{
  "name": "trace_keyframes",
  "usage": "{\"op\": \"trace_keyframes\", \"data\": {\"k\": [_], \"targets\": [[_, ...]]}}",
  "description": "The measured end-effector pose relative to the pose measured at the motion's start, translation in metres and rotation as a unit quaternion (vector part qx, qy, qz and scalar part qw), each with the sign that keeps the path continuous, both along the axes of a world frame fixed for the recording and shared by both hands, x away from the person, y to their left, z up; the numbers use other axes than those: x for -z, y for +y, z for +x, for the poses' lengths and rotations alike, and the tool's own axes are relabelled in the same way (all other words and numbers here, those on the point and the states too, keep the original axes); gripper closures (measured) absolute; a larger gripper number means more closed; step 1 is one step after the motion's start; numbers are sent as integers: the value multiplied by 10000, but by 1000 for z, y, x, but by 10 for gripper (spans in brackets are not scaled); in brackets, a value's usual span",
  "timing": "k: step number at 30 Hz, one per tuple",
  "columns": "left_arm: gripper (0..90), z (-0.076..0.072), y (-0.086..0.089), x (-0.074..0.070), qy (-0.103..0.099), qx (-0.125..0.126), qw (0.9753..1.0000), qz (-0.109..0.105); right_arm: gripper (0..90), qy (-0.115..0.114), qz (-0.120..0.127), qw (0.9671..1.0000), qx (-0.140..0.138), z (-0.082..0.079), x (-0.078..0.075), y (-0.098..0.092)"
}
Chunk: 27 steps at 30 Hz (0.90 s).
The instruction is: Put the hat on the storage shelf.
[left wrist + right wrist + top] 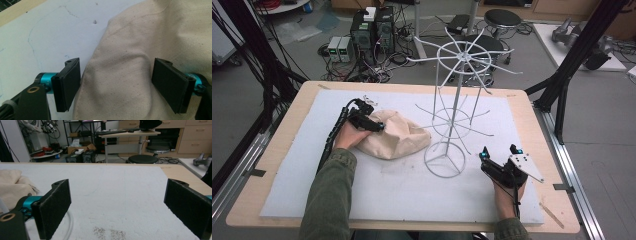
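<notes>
— Start from the near edge. What are you holding?

— My right gripper [500,154] rests near me on the pale grey foam mat [402,195], right of the rack's base. Its jaws stand wide apart with nothing between them, just bare mat ahead.

— And the other hand?

— A little farther out, my left gripper [116,83] is at the crumpled cream canvas bag [394,134], which lies left of centre on the mat, beside the white wire hanger rack with its ring base and spoked top [455,107]. Its jaws are spread too, straddling a raised fold of cloth; the pads look close to the fabric but haven't pinched it.

— How do you grab it well?

— I'd judge it best to push down slightly so the fold rises deeper between the pads, then squeeze on that ridge, not on the loose slope, or the canvas may slip out.
</notes>
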<state>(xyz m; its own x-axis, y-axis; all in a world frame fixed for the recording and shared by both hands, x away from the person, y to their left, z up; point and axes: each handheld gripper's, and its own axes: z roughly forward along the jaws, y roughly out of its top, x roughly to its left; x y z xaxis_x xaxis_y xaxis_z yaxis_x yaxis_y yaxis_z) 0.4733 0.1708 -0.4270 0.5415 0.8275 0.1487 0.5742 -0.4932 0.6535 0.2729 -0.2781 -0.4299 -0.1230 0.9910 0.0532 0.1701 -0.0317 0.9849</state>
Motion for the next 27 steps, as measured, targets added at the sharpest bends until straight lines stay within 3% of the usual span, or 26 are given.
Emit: {"op": "trace_keyframes", "data": {"k": [10, 14, 17, 18, 20, 23, 25, 27], "targets": [[271, 3, 4, 4, 263, -138, 9993, -220, 61, -14, -11, 10000, -9, 0, 0, 0], [319, 2, 4, 3, 300, -200, 9991, -200, 61, 4, 1, 10000, -2, 0, 0, 0], [391, 1, 1, 2, 200, -181, 9996, -30, 61, -25, -13, 10000, 13, 0, 0, 0], [429, -1, -1, 1, 124, -158, 9997, 120, 61, -30, 18, 10000, 14, 0, 0, 0], [572, -3, -4, -1, -64, -114, 9993, 353, 61, -34, 28, 10000, 7, 0, -1, -1], [632, -6, -9, -5, -259, -79, 9979, 587, 61, -47, 36, 10000, 7, 0, -1, -1], [667, -7, -8, -7, -313, -101, 9978, 579, 61, -13, 41, 10000, 2, 0, 0, -1], [701, -7, -3, -9, -305, -137, 9987, 395, 61, -7, 50, 10000, 9, 0, 0, -2]]}}
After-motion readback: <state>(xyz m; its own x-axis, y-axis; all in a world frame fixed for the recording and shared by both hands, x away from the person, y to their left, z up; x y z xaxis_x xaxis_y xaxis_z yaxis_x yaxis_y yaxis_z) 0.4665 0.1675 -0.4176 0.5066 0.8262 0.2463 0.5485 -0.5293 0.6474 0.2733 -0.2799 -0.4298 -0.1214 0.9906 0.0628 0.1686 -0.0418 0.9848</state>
